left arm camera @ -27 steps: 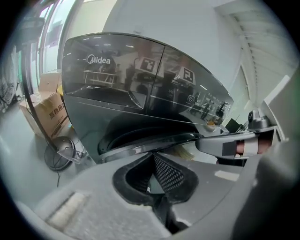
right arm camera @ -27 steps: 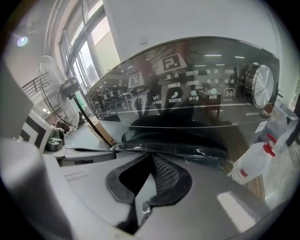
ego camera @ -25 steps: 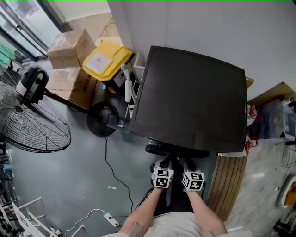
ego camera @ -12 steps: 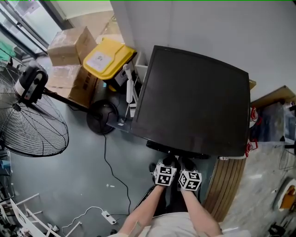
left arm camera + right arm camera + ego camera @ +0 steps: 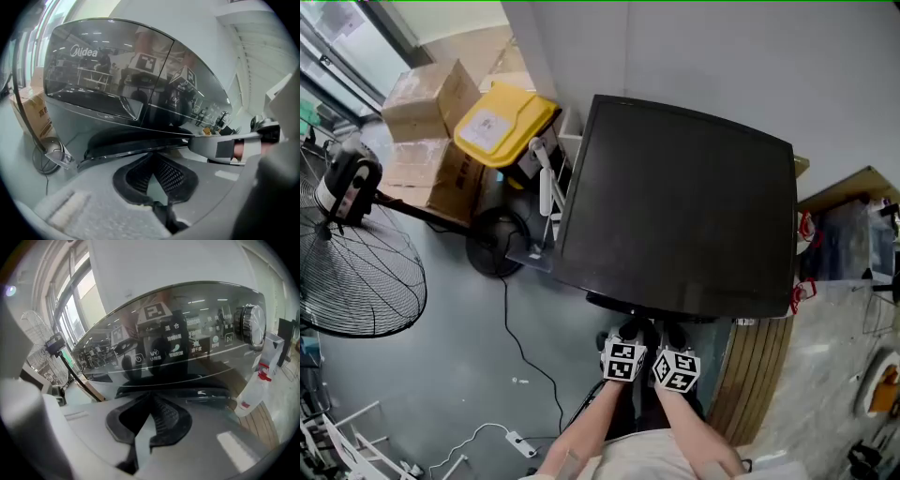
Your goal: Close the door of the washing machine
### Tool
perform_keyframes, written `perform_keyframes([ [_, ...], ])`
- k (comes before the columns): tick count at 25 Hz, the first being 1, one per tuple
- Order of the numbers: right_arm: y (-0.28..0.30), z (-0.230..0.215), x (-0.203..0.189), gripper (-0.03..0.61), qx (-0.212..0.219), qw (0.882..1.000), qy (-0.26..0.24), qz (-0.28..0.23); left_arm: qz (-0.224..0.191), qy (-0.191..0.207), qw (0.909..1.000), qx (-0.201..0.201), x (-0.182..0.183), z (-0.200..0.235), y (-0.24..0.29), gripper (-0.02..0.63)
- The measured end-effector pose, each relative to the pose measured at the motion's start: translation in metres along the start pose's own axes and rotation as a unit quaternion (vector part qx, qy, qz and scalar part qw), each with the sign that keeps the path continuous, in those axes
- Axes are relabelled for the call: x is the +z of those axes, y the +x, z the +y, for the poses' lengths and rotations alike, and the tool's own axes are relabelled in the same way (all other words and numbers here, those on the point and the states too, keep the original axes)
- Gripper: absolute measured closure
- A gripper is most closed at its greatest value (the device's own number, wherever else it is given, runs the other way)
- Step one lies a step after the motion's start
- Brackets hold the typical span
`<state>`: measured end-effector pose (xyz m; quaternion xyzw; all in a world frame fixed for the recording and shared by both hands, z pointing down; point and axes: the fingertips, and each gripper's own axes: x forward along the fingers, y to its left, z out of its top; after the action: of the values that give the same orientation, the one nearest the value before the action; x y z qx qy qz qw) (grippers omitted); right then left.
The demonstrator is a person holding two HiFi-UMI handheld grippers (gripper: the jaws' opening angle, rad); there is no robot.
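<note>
The washing machine (image 5: 675, 206) fills the middle of the head view, seen from above as a dark glossy top. Its front panel (image 5: 117, 79) has a knob (image 5: 251, 329) and lit icons. The door's dark rim (image 5: 623, 306) shows just under the front edge; I cannot tell whether it is latched. My left gripper (image 5: 630, 332) and right gripper (image 5: 672, 334) sit side by side against that rim, both shut with nothing between the pads. The left gripper's (image 5: 152, 157) own view shows the rim (image 5: 136, 140) straight ahead. So does that of the right gripper (image 5: 151, 399).
A standing fan (image 5: 356, 272) is on the floor at left, with a yellow bin (image 5: 492, 127) and cardboard boxes (image 5: 417, 98) behind it. A cable and power strip (image 5: 520, 441) lie on the floor. Wooden slats (image 5: 759, 375) and a spray bottle (image 5: 251, 390) are at the machine's right.
Both grippers stay shut at the door rim and have drawn a little closer together. The right one has rolled slightly. The head view has drifted.
</note>
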<state>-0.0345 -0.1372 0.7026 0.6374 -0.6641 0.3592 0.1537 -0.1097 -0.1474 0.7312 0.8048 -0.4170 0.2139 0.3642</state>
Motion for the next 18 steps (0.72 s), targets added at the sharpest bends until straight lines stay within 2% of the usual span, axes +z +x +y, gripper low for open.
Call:
perform_keyframes([
  [3,0.004,0.001,0.003,0.577,0.001,1.0,-0.01,-0.008,-0.007,-0.003,1.0,0.005,0.004,0.003,0.004,0.605],
  [7,0.006,-0.001,0.006,0.575,0.003,1.0,0.0,-0.012,-0.007,0.009,0.9998,-0.014,0.008,0.002,0.006,0.603],
  [13,0.006,0.004,0.001,0.575,0.037,0.999,-0.037,0.009,-0.001,0.009,1.0,0.002,0.004,0.004,0.003,0.607],
  [18,-0.014,0.009,0.003,0.577,0.07,0.994,-0.075,0.024,0.004,0.017,0.9998,-0.002,0.007,-0.009,-0.01,0.607],
])
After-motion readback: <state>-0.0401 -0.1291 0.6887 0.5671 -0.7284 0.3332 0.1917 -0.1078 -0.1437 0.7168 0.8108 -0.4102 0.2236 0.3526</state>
